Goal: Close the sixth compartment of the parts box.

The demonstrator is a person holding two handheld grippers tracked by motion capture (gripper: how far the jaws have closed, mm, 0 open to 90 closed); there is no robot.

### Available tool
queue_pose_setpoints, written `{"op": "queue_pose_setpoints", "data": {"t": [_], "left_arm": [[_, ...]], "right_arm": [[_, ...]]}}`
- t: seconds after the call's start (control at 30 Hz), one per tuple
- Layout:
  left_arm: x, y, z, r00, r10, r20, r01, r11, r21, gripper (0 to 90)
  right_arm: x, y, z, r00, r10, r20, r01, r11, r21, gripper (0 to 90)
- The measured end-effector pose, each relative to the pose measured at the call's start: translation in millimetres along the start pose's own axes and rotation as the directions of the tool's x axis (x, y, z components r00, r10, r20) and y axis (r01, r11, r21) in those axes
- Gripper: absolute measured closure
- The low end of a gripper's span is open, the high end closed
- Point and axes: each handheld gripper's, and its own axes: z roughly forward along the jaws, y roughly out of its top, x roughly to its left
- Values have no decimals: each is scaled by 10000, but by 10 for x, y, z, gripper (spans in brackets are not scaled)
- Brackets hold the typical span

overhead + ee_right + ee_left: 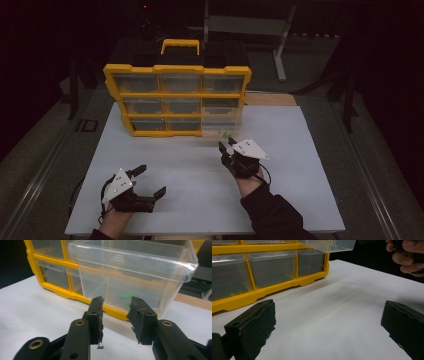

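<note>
Clear plastic drawer [130, 277] juts from the yellow organizer cabinet's [177, 97] lower right corner on the white table [200, 170]. Right claw [117, 312] hangs before it, part spread, pinching nothing; left claw [150, 181] rests wide apart.

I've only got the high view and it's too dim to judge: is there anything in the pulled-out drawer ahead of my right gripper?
Observer: Yes, small green pieces lie at the bottom of the clear drawer.
Operator: Am I gripping its front?
Observer: No. The right gripper has its jaws apart just short of the drawer, with nothing between them.
Operator: And the left one?
Observer: The left gripper is wide open over bare table, holding nothing.
</note>
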Motion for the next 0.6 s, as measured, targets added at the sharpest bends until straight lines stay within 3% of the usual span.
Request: {"op": "queue_pose_setpoints", "data": {"t": [0.2, 0.3, 0.6], "left_arm": [[-3, -1, -1, 10000, -12, 32, 12, 10000, 18, 0], [-4, 1, -9, 10000, -25, 33, 25, 10000, 16, 0], [-7, 2, -8, 10000, 7, 58, -7, 10000, 7, 0]], "right_arm": [[-21, -8, 31, 9997, 128, 205, -131, 9998, 138, 734], [-32, -8, 50, 9993, 253, 292, -259, 9995, 201, 829], [-53, 15, 94, 9988, 330, 355, -336, 9993, 167, 900]]}}
